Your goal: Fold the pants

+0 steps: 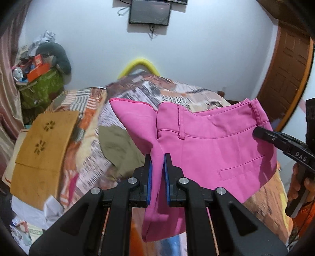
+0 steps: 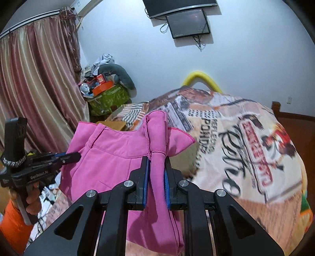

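**Pink pants, held aloft by two grippers over a bed**

- Left gripper (image 1: 157,159): blue-padded fingers (image 1: 149,177) clamped on a bunched fold of the pink pants (image 1: 212,145). Seen from the right wrist view, it enters at the left edge with its tip against the cloth, carried by a hand (image 2: 32,198) in an orange sleeve (image 2: 14,228).
- Right gripper (image 2: 157,163): fingers (image 2: 146,177) closed on a rolled, seamed bunch of the same pants; cloth stands up above the pads and hangs down below them. From the left wrist view, its black tip meets the waistband side at the right.
- Pants: stretched between the two grippers, lifted clear above the bed, waistband, belt loop and welt pocket facing the left camera.
- Bed (image 2: 246,141): covered by a printed patchwork-style spread; an olive cloth (image 1: 120,149) and a mustard cloth (image 1: 43,145) lie on it.
- Surroundings: wall-mounted screen (image 1: 149,13), striped curtain (image 2: 37,82), cluttered pile (image 2: 106,86) in the corner, wooden door (image 1: 287,72).
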`<state>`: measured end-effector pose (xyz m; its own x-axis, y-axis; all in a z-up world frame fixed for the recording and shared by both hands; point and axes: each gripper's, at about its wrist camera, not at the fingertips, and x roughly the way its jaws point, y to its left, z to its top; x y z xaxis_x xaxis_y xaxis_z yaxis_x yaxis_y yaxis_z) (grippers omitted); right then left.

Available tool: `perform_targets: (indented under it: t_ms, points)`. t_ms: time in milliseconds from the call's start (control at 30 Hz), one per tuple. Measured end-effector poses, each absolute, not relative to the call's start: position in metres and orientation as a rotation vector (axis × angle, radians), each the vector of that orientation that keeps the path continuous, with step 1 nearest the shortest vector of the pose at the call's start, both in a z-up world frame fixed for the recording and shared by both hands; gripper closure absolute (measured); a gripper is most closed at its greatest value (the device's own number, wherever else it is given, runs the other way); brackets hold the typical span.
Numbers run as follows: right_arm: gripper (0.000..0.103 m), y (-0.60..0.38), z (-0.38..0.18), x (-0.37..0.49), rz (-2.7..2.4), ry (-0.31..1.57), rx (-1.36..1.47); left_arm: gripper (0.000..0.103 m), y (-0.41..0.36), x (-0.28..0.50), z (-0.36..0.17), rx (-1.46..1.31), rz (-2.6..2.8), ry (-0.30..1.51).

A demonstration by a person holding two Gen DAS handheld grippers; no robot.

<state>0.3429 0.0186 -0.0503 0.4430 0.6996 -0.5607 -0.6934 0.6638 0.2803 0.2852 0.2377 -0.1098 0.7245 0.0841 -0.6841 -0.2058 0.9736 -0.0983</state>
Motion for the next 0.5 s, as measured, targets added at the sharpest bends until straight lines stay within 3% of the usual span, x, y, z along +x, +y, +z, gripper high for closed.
perform_targets:
  t_ms: [500]
  points:
    - [0.092, 0.117, -0.099, 0.422, 0.804, 0.710, -0.033, 0.092, 0.305, 0.381, -0.189, -0.163, 0.263, 0.783]
